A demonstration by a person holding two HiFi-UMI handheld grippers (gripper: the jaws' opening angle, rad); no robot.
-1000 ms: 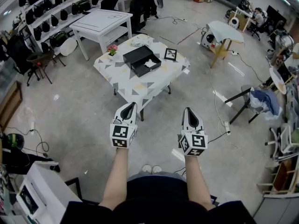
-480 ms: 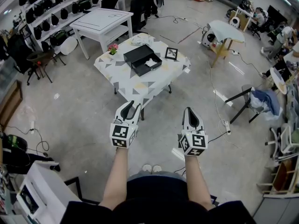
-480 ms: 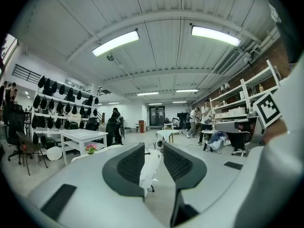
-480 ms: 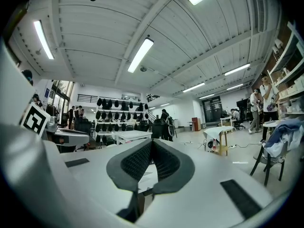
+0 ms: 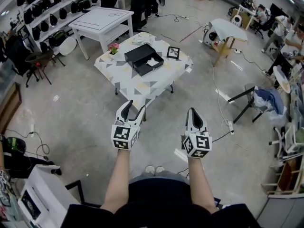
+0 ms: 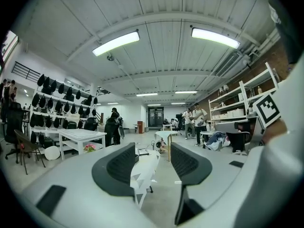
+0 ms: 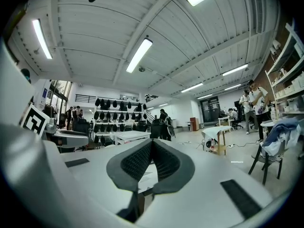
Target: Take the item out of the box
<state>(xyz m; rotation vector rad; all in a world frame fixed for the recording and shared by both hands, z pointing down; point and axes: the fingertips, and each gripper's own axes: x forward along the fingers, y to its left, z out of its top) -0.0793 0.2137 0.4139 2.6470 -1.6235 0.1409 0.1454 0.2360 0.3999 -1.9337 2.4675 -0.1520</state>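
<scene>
An open black box [image 5: 144, 59] lies on a low table [image 5: 142, 82] with a patterned cloth, ahead of me across the floor. Something white [image 5: 153, 61] lies inside it. My left gripper [image 5: 133, 111] hangs in the air well short of the table, its jaws opening, with nothing between them. In the left gripper view the gap between the pads [image 6: 124, 163] shows the table's cloth [image 6: 142, 172] far off. My right gripper [image 5: 194, 118] is level with the left one and shut, the pads meeting in the right gripper view [image 7: 151, 148], empty.
On the table stand a small flower pot [image 5: 113, 48] and a framed picture [image 5: 173, 53]. A white table [image 5: 102, 22] is behind it, a round table [image 5: 228, 32] to the right, a folding chair [image 5: 254, 102] at the right. Cables cross the floor [image 5: 223, 122]. People stand at the far right.
The left gripper's jaws have gone from shut to wide apart. The view has shifted slightly; both grippers stay at about the same place. The right gripper stays shut.
</scene>
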